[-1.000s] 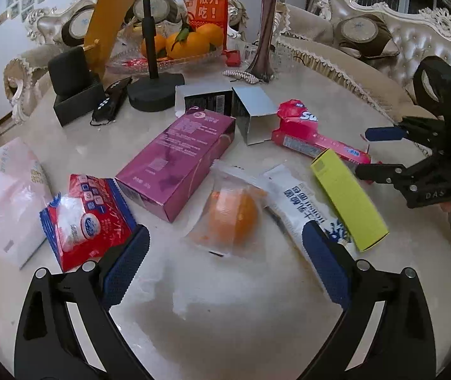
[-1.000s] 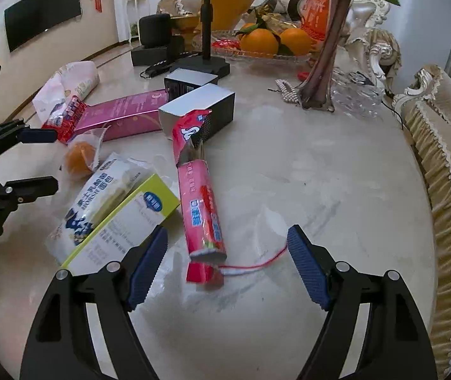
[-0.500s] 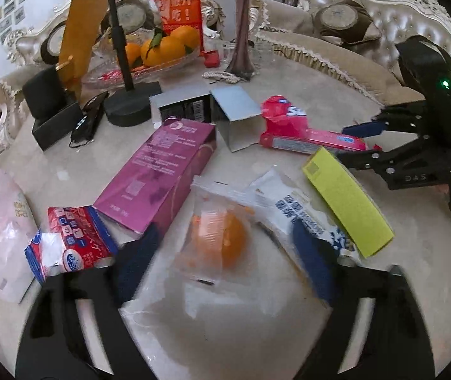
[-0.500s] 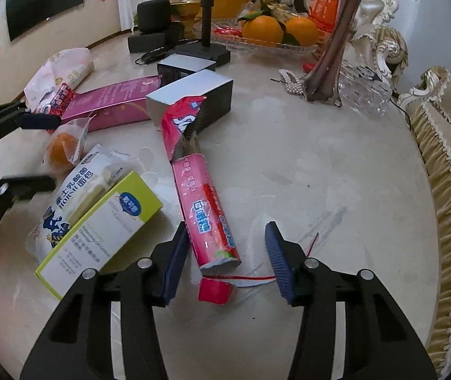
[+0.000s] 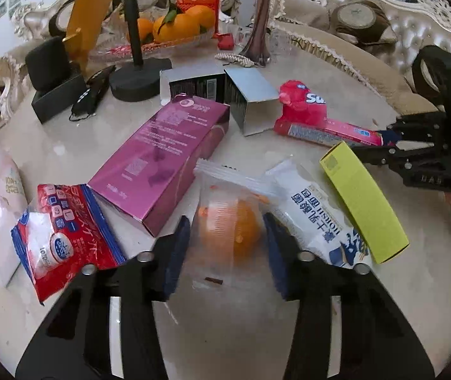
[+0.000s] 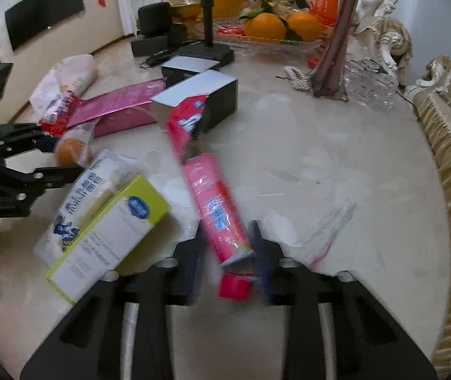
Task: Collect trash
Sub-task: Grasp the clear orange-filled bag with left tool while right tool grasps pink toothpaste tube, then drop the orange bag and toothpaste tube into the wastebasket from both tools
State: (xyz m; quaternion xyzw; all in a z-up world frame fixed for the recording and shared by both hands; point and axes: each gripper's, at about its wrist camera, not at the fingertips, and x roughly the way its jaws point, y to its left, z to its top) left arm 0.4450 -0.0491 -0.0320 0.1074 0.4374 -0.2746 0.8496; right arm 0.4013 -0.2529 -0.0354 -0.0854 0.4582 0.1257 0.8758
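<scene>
Beside the left tool (image 5: pixel 225 240), a magenta box (image 5: pixel 162 155) crowds its bagged orange (image 5: pixel 235 231).

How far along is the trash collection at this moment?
Nothing looks collected yet. In hand: the left gripper brackets the clear packet holding an orange bun; the right gripper closes around the pink torn wrapper tube. Left: magenta carton, yellow-green box.
</scene>
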